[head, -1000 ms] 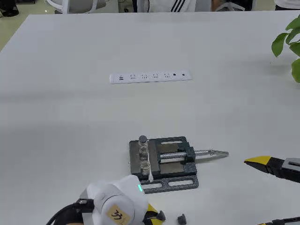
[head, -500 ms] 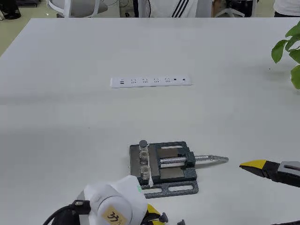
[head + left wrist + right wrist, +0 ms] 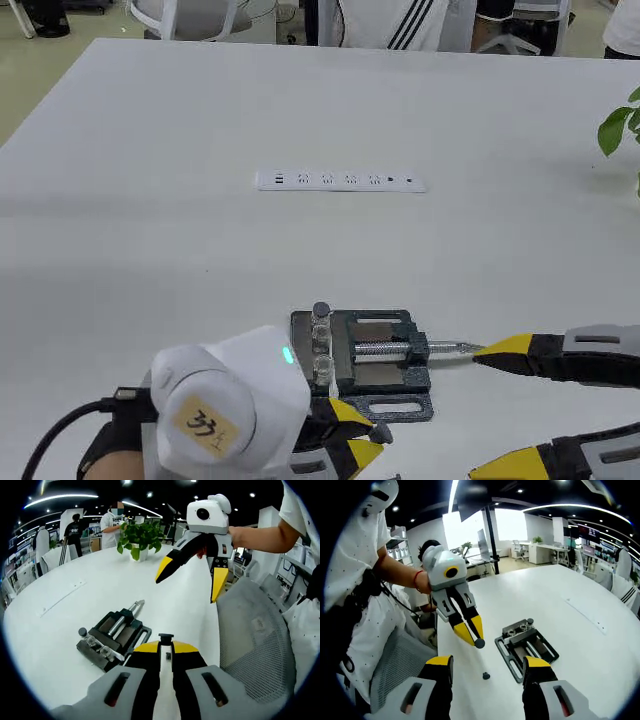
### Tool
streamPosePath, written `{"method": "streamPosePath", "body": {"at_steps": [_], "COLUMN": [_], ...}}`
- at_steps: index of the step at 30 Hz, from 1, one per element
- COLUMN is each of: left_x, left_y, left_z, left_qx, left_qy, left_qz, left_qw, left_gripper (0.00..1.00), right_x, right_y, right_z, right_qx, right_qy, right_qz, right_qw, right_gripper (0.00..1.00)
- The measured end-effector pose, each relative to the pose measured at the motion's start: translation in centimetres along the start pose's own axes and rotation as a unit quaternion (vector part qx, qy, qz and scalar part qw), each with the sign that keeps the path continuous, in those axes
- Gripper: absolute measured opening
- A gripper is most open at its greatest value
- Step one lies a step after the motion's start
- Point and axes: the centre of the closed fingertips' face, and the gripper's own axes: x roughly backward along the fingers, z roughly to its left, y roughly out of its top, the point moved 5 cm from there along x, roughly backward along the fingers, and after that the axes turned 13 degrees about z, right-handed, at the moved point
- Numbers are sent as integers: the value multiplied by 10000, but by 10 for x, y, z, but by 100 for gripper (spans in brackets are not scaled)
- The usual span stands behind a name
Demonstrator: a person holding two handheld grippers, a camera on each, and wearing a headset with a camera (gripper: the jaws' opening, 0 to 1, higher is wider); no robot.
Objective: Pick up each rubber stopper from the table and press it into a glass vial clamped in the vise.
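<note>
Lifted, left claw pinches round dark rubber stopper; right claw gapes empty.

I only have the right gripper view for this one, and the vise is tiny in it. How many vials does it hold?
Observer: Three vials in a row in the vise, by the head view.
Operator: Any open?
Observer: Two. The far vial carries a fitted stopper; the middle and near ones are open.
Operator: Is the left gripper over them with its stopper?
Observer: No. In the head view the left gripper and its held stopper sit on the near side of the vise, short of the row.
</note>
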Motion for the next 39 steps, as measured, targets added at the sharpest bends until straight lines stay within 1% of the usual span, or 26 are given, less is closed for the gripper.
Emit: {"method": "streamPosePath", "body": {"at_steps": [2,3,5,7,9,10,11,14,16,23,26,36,39], "left_x": [3,5,9,12,14,15,17,19,20,22,21,23,23], "left_y": [5,10,16,19,23,25,25,27,31,34,34,35,34], "left_z": [-2,-4,-7,-10,-13,-14,-15,-18,-22,-29,-30,-32,-32], "left_qx": [12,5,-30,-49,-85,-123,-138,-181,-213,-284,-302,-325,-326], "left_qy": [-38,-58,-72,-103,-126,-138,-144,-179,-217,-299,-320,-340,-352], "left_qz": [-95,-150,-209,-279,-327,-350,-360,-387,-416,-455,-467,-477,-478], "left_qw": [9999,9999,9998,9995,9994,9992,9992,9989,9987,9981,9979,9978,9977], "left_gripper": [4,4,4,4,4,4,4,4,4,4,4,4,4], "right_x": [0,0,-1,-2,-3,-4,-4,-5,-6,-7,-7,-6,-6], "right_y": [7,12,17,17,19,18,19,21,23,26,26,29,28], "right_z": [4,6,9,10,14,15,16,18,19,25,26,32,31], "right_qx": [35,78,140,170,206,242,266,309,356,447,476,549,551], "right_qy": [111,165,234,303,452,520,551,634,669,799,837,893,907], "right_qz": [-37,-71,-69,-27,17,22,30,85,95,154,177,211,214], "right_qw": [9999,9998,9996,9994,9988,9984,9981,9975,9971,9957,9952,9943,9941], "right_gripper": [49,47,43,40,35,32,29,24,22,13,11,7,7]}}
